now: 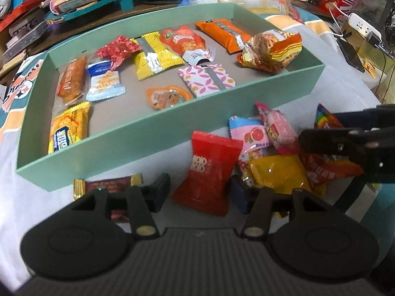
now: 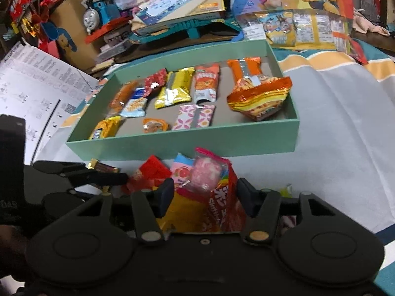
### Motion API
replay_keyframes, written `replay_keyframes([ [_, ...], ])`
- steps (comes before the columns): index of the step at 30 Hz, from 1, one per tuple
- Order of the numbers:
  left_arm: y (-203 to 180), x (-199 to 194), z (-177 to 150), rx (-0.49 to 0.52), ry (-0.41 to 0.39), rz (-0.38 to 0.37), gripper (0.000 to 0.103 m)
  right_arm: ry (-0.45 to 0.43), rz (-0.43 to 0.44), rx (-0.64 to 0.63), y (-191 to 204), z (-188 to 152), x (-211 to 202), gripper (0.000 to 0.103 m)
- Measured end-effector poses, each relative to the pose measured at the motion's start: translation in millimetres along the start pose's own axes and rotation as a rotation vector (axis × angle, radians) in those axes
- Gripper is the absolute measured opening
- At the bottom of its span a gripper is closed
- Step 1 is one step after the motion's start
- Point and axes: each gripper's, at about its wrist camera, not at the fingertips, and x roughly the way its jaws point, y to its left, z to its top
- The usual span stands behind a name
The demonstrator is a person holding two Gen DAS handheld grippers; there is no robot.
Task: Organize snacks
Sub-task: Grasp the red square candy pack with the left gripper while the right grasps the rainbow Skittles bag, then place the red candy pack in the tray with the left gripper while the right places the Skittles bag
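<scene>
Starting at the left, a dark brown bar with gold ends (image 1: 108,185) lies on the white cloth (image 1: 29,177) just outside the green tray (image 1: 138,133), partly under the left gripper's near finger. That left gripper (image 1: 200,192) hangs over the loose pile with its jaws partly open around a red packet (image 1: 209,170); the pads look clear of it, nothing pinched. Inside the tray, snacks are laid out flat: a yellow biscuit pack (image 1: 69,125) in the near left corner, a pale blue pack (image 1: 105,81) behind it, a yellow pouch (image 1: 153,56) mid-tray, and a bulky orange noodle bag (image 1: 271,49) at the right end. Moving right, the pile carries a pink grapefruit candy pack (image 1: 249,135) and a yellow packet (image 1: 279,172). Over there the right gripper (image 2: 206,197) has its jaws straddling a red Skittles bag (image 2: 227,204) and the yellow one; whether the pads are actually pressing, I can't tell.
</scene>
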Motion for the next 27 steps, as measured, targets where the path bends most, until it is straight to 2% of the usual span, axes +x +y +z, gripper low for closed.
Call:
replay_keyframes([
  [1,-0.3,-0.7,0.0,0.006,-0.005,-0.003,0.042,0.01,-0.01,0.018,-4.4,-1.1,2.2,0.058],
  [2,-0.4,-1.8,-0.2,0.01,-0.008,-0.005,0.039,0.026,-0.014,0.042,-10.2,-2.8,5.7,0.057],
  [5,4.7,-4.2,-3.0,-0.008,-0.005,-0.024,0.038,0.08,-0.027,0.085,-19.7,-14.8,15.0,0.057],
  [8,9.2,-7.2,-7.8,-0.017,0.001,-0.032,0.039,0.063,-0.045,0.065,-15.4,-19.2,15.3,0.057],
  [9,9.1,-7.7,-8.8,-0.016,0.003,-0.032,0.039,0.058,-0.045,0.067,-13.8,-18.6,16.4,0.054],
  [10,8.4,-7.4,-8.5,-0.015,0.005,-0.028,0.039,0.056,-0.05,0.063,-11.1,-17.7,17.6,0.044],
  [13,3.9,-3.6,-3.8,-0.017,0.009,-0.01,0.043,0.059,-0.063,0.022,0.0,-15.8,21.8,0.037],
  [16,-3.0,-2.3,-2.1,0.006,-0.01,0.019,0.033,0.066,-0.049,0.031,2.4,-15.8,19.1,0.035],
  [22,2.0,-15.4,-8.8,-0.036,-0.006,-0.013,0.031,0.027,-0.058,0.101,-14.3,-13.2,-2.9,0.035],
  [27,8.4,-36.4,-9.9,-0.068,-0.042,-0.037,0.031,-0.022,-0.046,0.11,-11.7,-1.5,-25.3,0.035],
])
